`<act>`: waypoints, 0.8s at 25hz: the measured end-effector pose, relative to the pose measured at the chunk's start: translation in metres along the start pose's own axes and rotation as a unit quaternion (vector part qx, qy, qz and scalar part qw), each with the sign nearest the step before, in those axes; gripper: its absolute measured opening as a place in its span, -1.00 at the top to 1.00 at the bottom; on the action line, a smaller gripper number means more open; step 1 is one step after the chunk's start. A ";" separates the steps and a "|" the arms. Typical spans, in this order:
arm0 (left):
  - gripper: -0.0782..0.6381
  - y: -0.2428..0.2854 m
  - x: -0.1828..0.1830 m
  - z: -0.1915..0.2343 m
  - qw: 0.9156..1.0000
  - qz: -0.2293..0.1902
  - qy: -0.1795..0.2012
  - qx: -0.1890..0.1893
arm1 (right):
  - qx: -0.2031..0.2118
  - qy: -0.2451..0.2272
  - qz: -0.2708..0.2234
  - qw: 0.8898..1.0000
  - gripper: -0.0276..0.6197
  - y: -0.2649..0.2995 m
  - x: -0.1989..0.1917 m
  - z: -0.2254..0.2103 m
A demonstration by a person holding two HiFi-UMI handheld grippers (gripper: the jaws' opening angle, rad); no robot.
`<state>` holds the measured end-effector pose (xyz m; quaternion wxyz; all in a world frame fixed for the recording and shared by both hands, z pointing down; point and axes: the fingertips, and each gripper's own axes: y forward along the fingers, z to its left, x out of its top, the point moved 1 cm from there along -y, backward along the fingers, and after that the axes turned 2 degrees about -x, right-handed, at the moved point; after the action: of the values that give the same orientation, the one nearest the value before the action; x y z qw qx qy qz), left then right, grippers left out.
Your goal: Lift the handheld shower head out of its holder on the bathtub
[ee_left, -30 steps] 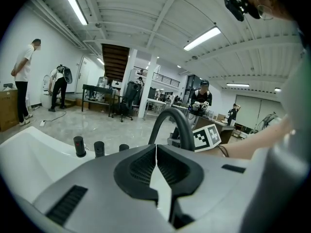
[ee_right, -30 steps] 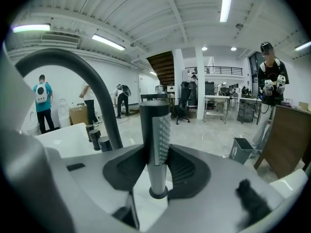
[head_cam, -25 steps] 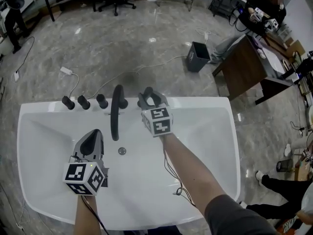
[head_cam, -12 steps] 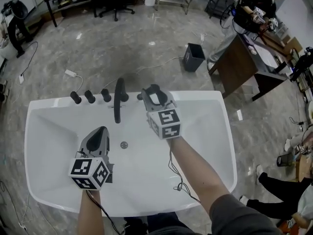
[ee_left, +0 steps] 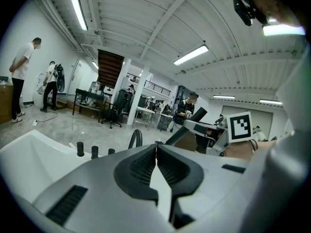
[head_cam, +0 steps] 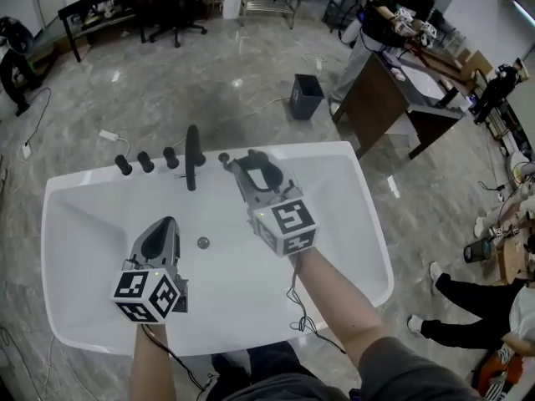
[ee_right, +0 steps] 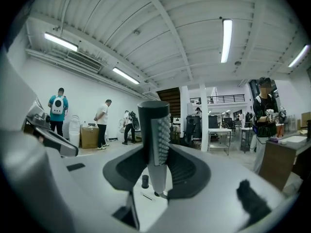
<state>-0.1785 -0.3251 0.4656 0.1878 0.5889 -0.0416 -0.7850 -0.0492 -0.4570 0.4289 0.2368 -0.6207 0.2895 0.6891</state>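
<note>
A white bathtub (head_cam: 351,224) has a black spout (head_cam: 192,157) and three black knobs (head_cam: 145,161) on its far rim. The small black holder (head_cam: 223,158) stands beside the spout with nothing in it. My right gripper (head_cam: 255,167) is raised over the tub just right of the holder. It is shut on the black stick-shaped shower head (ee_right: 154,118), which stands upright between the pads with its nozzle rows facing right. The holder (ee_right: 145,181) shows below it. My left gripper (head_cam: 159,239) hovers over the tub's left half, shut with nothing in it (ee_left: 156,149).
The drain (head_cam: 202,242) lies in the tub floor between the grippers. A black bin (head_cam: 307,96) and a dark desk (head_cam: 376,98) stand on the marble floor beyond the tub. A person (head_cam: 389,15) stands far back. A cable (head_cam: 251,111) runs across the floor.
My right gripper has risen from the holder with the shower head still in it, and the holder now stands bare. My left gripper has lifted a little over the tub.
</note>
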 end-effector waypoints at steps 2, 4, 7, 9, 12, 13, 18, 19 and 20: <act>0.73 -0.014 0.003 -0.003 1.000 -0.001 0.001 -0.008 | -0.004 -0.005 -0.002 1.000 0.48 -0.017 0.008 0.010; 0.73 -0.028 0.008 -0.008 1.000 -0.004 0.004 -0.015 | -0.011 -0.010 -0.002 1.000 0.48 -0.035 0.016 0.021; 0.73 -0.051 0.016 -0.017 0.999 -0.012 0.012 -0.029 | -0.019 -0.017 -0.007 1.000 0.48 -0.062 0.033 0.040; 0.73 -0.068 0.021 -0.023 0.999 -0.018 0.017 -0.038 | -0.023 -0.018 -0.014 0.999 0.48 -0.079 0.045 0.052; 0.73 -0.096 0.025 -0.032 0.998 -0.021 0.024 -0.050 | -0.031 -0.019 -0.019 0.999 0.48 -0.104 0.060 0.069; 0.73 -0.105 0.026 -0.035 0.998 -0.021 0.026 -0.054 | -0.033 -0.021 -0.020 0.999 0.48 -0.112 0.064 0.075; 0.73 -0.152 0.029 -0.048 0.996 -0.028 0.034 -0.076 | -0.052 -0.015 -0.036 0.998 0.48 -0.157 0.083 0.103; 0.73 -0.160 0.028 -0.051 0.996 -0.030 0.035 -0.079 | -0.057 -0.011 -0.040 0.998 0.48 -0.167 0.085 0.108; 0.73 -0.169 0.026 -0.054 0.995 -0.031 0.035 -0.082 | -0.062 -0.007 -0.044 0.997 0.48 -0.178 0.086 0.113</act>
<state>-0.1759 -0.1690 0.3771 0.2121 0.5996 0.0482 -0.7701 -0.0183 -0.2537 0.3323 0.2299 -0.6411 0.2172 0.6993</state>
